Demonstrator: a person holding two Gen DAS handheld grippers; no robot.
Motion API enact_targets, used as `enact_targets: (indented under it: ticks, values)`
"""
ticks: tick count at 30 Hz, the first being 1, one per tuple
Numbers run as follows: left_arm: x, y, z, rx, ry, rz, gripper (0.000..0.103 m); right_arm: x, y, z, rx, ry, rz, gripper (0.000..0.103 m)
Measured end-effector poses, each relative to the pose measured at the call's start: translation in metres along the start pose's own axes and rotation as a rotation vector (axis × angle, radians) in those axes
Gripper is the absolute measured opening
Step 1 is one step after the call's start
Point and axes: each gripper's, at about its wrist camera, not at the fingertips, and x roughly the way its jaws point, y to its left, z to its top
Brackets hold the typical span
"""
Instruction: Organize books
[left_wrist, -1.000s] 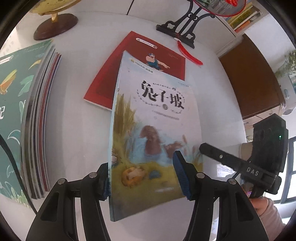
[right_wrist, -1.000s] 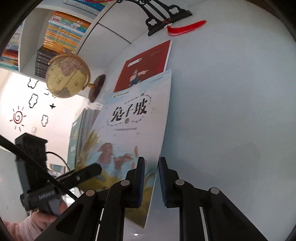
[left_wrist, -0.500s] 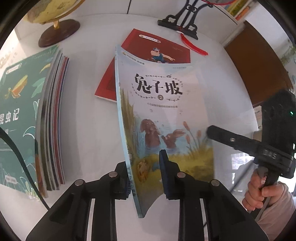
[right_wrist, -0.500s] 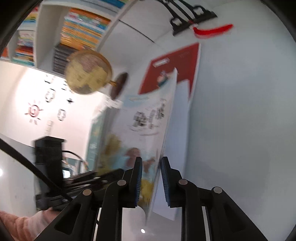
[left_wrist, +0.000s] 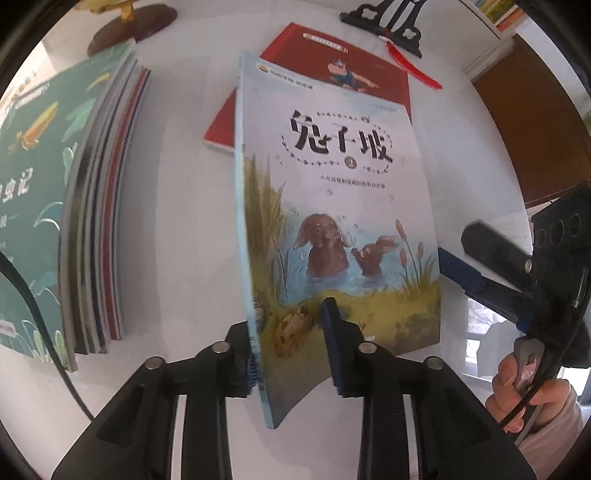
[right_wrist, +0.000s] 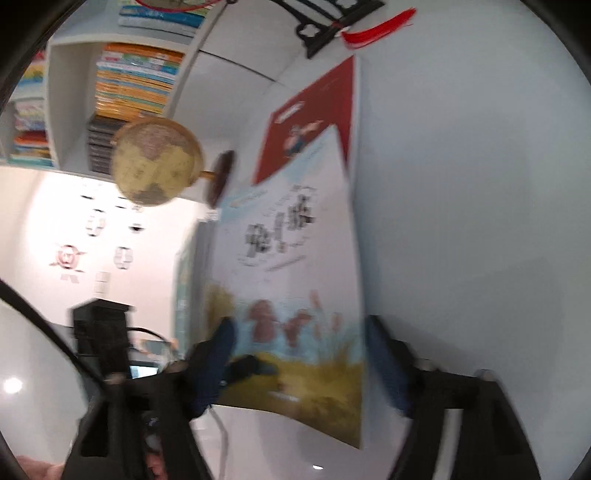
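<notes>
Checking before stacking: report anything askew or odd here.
The rabbit book is off the table, bowed, pinched near its spine by the left gripper. The right gripper has just been opening, jaws straddling its edge. The red book lies askew beneath.

Pale-blue rabbit-illustrated book (left_wrist: 343, 206); red book (left_wrist: 332, 62).

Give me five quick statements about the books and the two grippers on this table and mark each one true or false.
1. The left gripper is clamped on the rabbit picture book. True.
2. The right gripper is squeezing that same book. False: its jaws have just been opening and stand wide, with the book's edge between them but not pressed.
3. A red book lies flat on the table beyond the rabbit book. True.
4. The stack of books is topped by a yellow cover. False: the top cover is green.
5. The globe lies tipped over on the stack. False: it stands on its own base on the table.
</notes>
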Motion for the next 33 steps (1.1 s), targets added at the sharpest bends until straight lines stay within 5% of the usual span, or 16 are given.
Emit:
enact_targets:
  ticks: [3, 4, 5, 6, 7, 11, 15, 33]
  values:
    - [-0.004, -0.003, 0.0, 0.014, -0.016, 0.015, 0.03, -0.001, -0.005, 0.002, 0.081, 0.002, 0.021, 0.082]
    - [-0.008, -0.004, -0.001, 0.022, -0.033, 0.022, 0.028, -0.001, -0.006, 0.003, 0.094, 0.011, 0.026, 0.075]
    - [-0.011, -0.004, -0.001, 0.029, -0.043, 0.021, 0.028, -0.002, -0.003, 0.002, 0.075, 0.017, 0.025, 0.065]
    - [-0.014, -0.005, -0.002, 0.036, -0.053, 0.02, 0.028, -0.007, 0.006, 0.001, 0.01, 0.005, 0.018, 0.038]
    - [-0.018, -0.006, -0.003, 0.046, -0.064, 0.014, 0.028, -0.009, 0.013, 0.0, -0.033, -0.002, 0.012, 0.03]
    - [-0.035, -0.015, -0.007, 0.098, -0.127, 0.008, 0.028, -0.028, 0.049, -0.007, -0.152, -0.041, 0.068, 0.025]
    - [-0.05, -0.014, -0.008, 0.105, -0.171, 0.001, 0.028, -0.027, 0.076, -0.011, -0.268, -0.039, -0.018, 0.023]
    - [-0.102, 0.004, 0.015, 0.052, -0.303, -0.104, 0.028, -0.037, 0.104, -0.018, -0.266, -0.098, -0.018, 0.023]
